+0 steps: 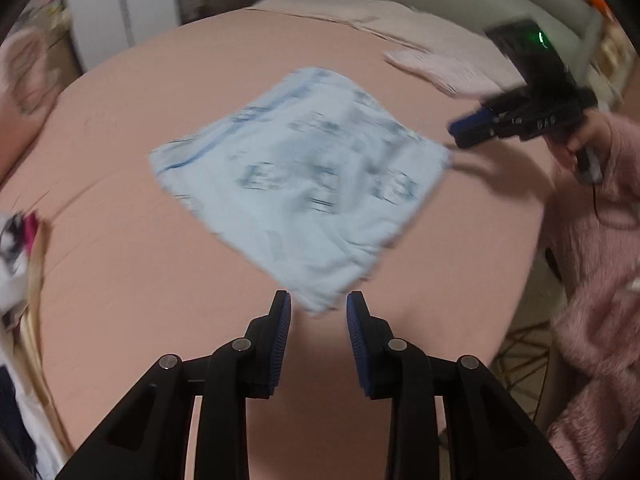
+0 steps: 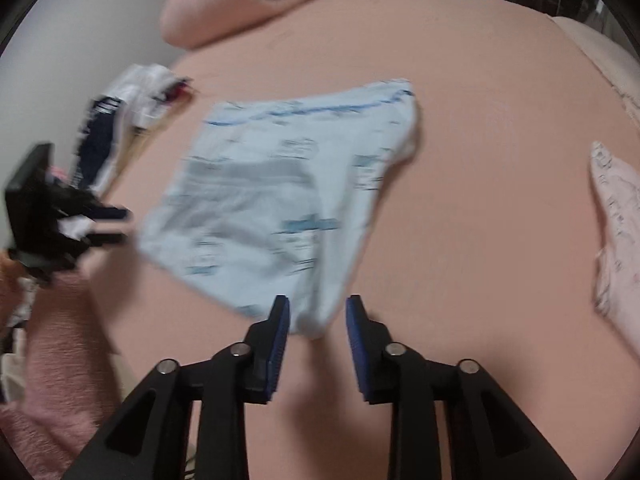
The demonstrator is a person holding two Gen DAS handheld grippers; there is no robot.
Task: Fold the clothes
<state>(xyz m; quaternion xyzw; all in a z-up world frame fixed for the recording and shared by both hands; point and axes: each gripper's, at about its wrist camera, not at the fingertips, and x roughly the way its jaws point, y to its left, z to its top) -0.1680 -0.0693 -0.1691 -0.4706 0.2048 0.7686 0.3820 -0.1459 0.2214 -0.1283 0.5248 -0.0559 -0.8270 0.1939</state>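
Looking down my left claw (image 1: 319,304), I see the cloth (image 1: 304,184) lying flat on the pink bed (image 1: 120,280), turned like a diamond. Its nearest corner reaches in between my two blue pads (image 1: 282,344), which stand apart and do not press on it, so this claw is parted and grips nothing. The cloth is pale blue with darker printed marks. One dark blue stripe runs along its upper left edge, and its long diagonal goes from that near corner up and away from me. To the left of it, at the bed's edge, sits a heap of mixed clothes (image 1: 16,248). To the right, my right claw (image 1: 460,130) comes in at the cloth's right corner, held by my hand (image 1: 580,140) in a fluffy pink sleeve (image 1: 600,280); from this side I cannot tell how it stands.

Through the right camera, my left claw (image 2: 124,226) is at the cloth's (image 2: 280,184) left corner. The striped edge lies far from me. The near corner falls between my right claw's (image 2: 318,306) pads (image 2: 280,344), which are also parted and clear of the cloth. A pink towel (image 2: 616,232) lies well to the right.
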